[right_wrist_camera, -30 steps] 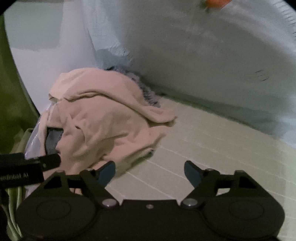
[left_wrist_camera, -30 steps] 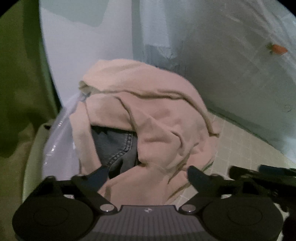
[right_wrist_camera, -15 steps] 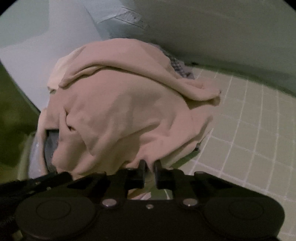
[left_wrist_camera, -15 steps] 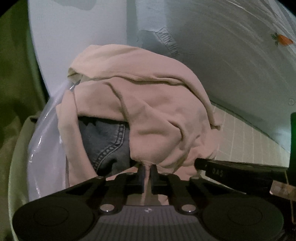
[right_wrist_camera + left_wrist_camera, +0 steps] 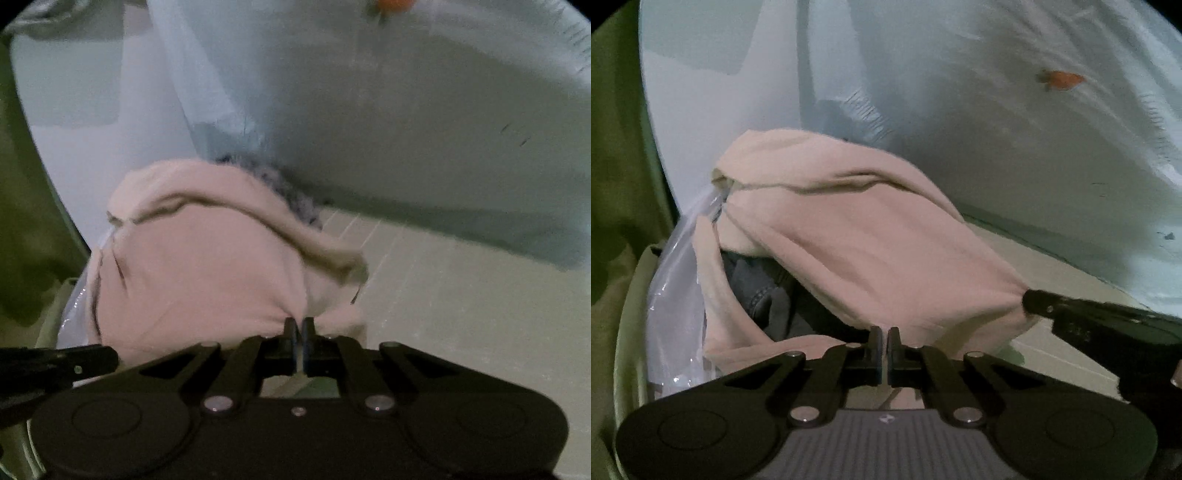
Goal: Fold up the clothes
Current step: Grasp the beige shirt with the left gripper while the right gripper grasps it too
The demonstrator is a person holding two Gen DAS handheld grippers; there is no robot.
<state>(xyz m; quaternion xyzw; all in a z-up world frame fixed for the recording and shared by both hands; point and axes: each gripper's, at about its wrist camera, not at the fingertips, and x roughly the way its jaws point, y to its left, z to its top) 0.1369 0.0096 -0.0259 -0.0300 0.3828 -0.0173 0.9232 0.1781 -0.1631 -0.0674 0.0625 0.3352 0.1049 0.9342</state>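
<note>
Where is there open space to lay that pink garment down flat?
Bare tiled floor lies right of the pink garment, up to the pale wall. The left is crowded: the clear plastic bag, jeans and both tools.

You see a pale tiled floor [image 5: 461,295] running to a light wall. A heap of clothes topped by a pink garment [image 5: 857,251] sits on it, beside clear plastic [image 5: 676,295].

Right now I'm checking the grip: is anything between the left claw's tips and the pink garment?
Nothing. In the left wrist view the left claw is shut directly on the pink garment edge, cloth pinched between its tips.
</note>
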